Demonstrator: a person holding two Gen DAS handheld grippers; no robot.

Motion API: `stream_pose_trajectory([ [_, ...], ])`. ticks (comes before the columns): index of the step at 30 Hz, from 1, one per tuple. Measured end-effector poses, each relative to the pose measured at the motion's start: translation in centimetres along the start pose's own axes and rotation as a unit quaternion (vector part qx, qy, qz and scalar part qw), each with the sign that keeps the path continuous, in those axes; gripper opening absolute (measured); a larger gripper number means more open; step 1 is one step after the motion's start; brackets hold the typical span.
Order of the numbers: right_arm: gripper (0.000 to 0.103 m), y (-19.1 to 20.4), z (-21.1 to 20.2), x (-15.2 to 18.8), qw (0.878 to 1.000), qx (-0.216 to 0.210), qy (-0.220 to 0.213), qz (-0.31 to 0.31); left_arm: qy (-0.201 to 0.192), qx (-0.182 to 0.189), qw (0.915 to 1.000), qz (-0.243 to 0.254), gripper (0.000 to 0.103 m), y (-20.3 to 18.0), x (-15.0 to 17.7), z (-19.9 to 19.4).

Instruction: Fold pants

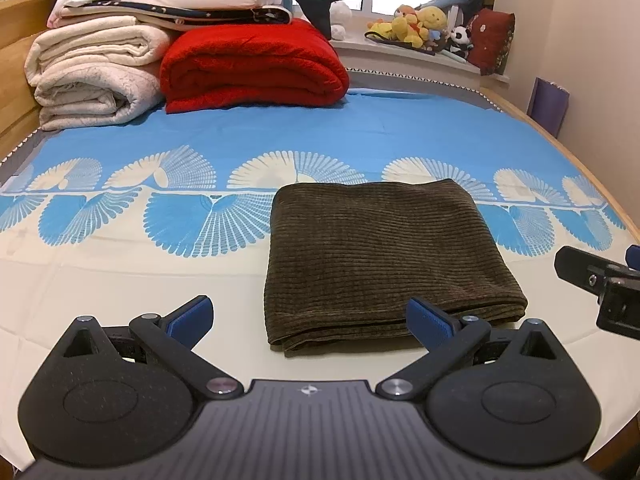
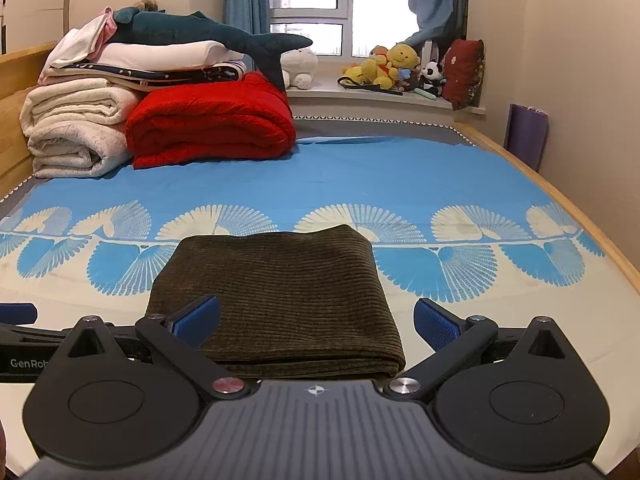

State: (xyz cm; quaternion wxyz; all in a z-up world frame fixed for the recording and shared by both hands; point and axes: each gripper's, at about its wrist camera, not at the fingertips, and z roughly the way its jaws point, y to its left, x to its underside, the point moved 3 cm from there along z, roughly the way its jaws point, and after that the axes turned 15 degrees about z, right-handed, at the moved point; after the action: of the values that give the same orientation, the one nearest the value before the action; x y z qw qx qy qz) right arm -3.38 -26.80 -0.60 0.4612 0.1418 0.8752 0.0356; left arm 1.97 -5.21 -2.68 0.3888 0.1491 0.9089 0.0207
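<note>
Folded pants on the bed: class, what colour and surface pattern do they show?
The pants are dark olive-brown with fine corduroy-like ribs, clearest in the right wrist view.

A: Is the light good?

B: Bright and even. Daylight comes through the window [image 2: 312, 12], which blows out to white glare.

A: Any shadows?

B: Soft ones only, a thin dark line under the near edge of the folded pants [image 1: 384, 256].

A: And sharpness?

B: Both views are crisp, with no motion blur. The fisheye bends the bed frame [image 2: 568, 216] into curves, and the corners go black.
</note>
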Motion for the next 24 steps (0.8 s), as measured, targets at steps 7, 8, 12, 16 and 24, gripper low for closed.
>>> stream_pose_trajectory([
  [7, 0.102, 0.10, -0.08, 0.12, 1.000, -0.002, -0.001, -0.005, 0.001, 0.002, 1.0000, 0.001, 0.103, 0.05, 0.06, 0.02],
  [8, 0.102, 0.11, -0.07, 0.12, 1.000, -0.002, -0.001, -0.005, 0.001, 0.004, 1.0000, -0.001, 0.103, 0.09, 0.07, 0.03],
  [12, 0.102, 0.08, -0.03, 0.11, 1.000, -0.002, 0.001, -0.004, 0.001, 0.006, 1.0000, 0.000, 0.103, 0.05, 0.10, 0.08],
  [16, 0.102, 0.25, 0.02, 0.18, 1.000, -0.004, 0.000, -0.006, -0.001, 0.004, 1.0000, 0.002, 0.103, 0.00, 0.10, 0.13],
  [24, 0.102, 0.49, 0.12, 0.15, 1.000, -0.005, 0.003, -0.007, -0.003, 0.007, 1.0000, -0.003, 0.103, 0.16, 0.03, 0.02],
])
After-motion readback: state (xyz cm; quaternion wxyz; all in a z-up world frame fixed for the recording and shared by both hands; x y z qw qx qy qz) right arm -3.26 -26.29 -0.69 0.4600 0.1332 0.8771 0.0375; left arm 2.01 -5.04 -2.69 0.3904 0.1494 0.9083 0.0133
